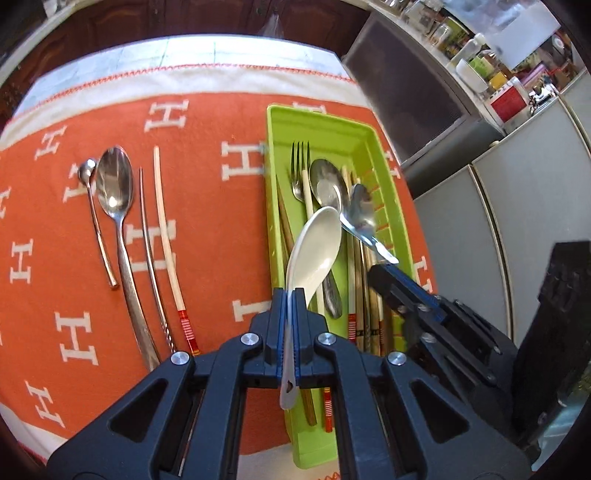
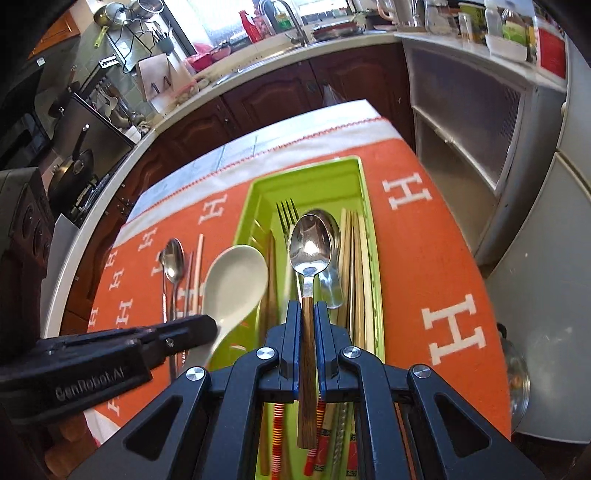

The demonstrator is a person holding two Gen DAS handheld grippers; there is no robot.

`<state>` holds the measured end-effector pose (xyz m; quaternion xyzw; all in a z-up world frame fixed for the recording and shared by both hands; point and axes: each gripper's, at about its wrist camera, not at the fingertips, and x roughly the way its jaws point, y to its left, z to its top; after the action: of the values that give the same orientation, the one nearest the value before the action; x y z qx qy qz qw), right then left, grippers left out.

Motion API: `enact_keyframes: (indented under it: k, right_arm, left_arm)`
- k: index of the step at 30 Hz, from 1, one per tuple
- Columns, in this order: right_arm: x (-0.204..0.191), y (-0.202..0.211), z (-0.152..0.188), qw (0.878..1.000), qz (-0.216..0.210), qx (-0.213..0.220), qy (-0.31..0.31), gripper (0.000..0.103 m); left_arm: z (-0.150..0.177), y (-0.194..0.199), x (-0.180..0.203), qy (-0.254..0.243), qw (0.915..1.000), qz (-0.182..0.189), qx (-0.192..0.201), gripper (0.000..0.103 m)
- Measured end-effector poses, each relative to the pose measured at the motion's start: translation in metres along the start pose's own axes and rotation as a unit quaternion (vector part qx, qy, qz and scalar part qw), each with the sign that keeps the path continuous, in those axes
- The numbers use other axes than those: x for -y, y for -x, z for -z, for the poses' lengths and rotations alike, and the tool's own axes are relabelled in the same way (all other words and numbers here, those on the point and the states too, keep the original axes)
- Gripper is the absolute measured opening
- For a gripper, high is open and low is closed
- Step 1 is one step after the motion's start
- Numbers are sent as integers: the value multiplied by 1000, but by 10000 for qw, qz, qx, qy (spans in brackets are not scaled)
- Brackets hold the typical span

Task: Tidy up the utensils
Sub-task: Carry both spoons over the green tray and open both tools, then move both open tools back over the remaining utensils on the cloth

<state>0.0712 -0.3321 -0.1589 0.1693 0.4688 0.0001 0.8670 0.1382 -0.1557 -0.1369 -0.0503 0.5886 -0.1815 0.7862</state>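
Clamped in the left hand-held gripper (image 1: 291, 314), a white ceramic soup spoon (image 1: 314, 251) (glossy, brittle) is held by its handle above the green tray (image 1: 275, 147); the right hand-held gripper (image 2: 307, 317) grips a wooden-handled steel spoon (image 2: 309, 251), light and stiff.

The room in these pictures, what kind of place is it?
Most likely a home kitchen: a sink tap on the counter, a frying pan at the left, and a green cutlery tray on the table.
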Motion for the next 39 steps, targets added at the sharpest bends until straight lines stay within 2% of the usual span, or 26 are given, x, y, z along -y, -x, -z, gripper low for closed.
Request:
enact_keyframes:
  k: [11, 19, 29, 39]
  right_arm:
    - [-10, -31, -2, 9998, 102, -149, 74, 7]
    - [-19, -19, 2, 9998, -141, -132, 46, 8]
    - [-48, 6, 22, 9992, -310, -125, 208, 13]
    - [-85, 25, 38, 9972, -517, -155, 509, 16]
  left_arm:
    - [9, 8, 10, -233, 9997, 32, -74, 3]
    - [30, 34, 10, -636, 9974, -317, 148, 3]
    - [45, 71, -20, -611, 9951, -613, 483, 3]
    - [57, 95, -76, -151, 9949, -805, 589, 3]
